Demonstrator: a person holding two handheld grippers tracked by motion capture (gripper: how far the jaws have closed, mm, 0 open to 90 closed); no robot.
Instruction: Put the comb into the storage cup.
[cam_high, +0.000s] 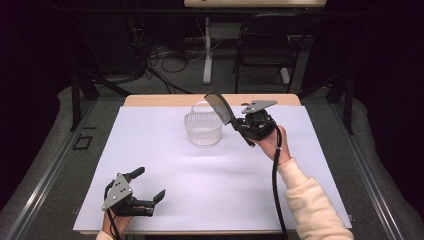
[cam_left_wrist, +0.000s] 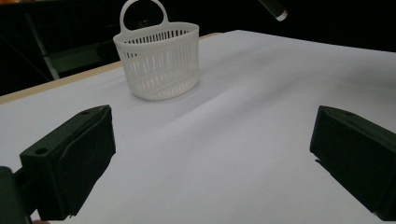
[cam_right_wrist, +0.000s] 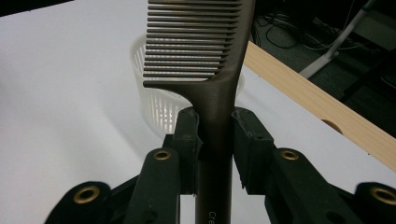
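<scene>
A dark comb (cam_right_wrist: 210, 60) is clamped by its handle in my right gripper (cam_right_wrist: 217, 128), teeth end raised. In the high view the comb (cam_high: 220, 107) slants up and left from my right gripper (cam_high: 239, 125), its head over the right rim of a white slotted basket (cam_high: 203, 128) with a loop handle. That basket (cam_right_wrist: 159, 107) sits behind the comb in the right gripper view. My left gripper (cam_high: 149, 185) rests low at the table's near left, jaws wide apart with nothing between them. From there the basket (cam_left_wrist: 159, 60) stands farther off on the white sheet.
A white sheet (cam_high: 200, 185) covers the table, with a wooden edge (cam_high: 165, 99) showing at the far side. Beyond the table stand a black chair (cam_high: 265, 50), a white table leg (cam_high: 207, 50) and floor cables. A dark rod tip (cam_left_wrist: 275, 8) shows at the top of the left gripper view.
</scene>
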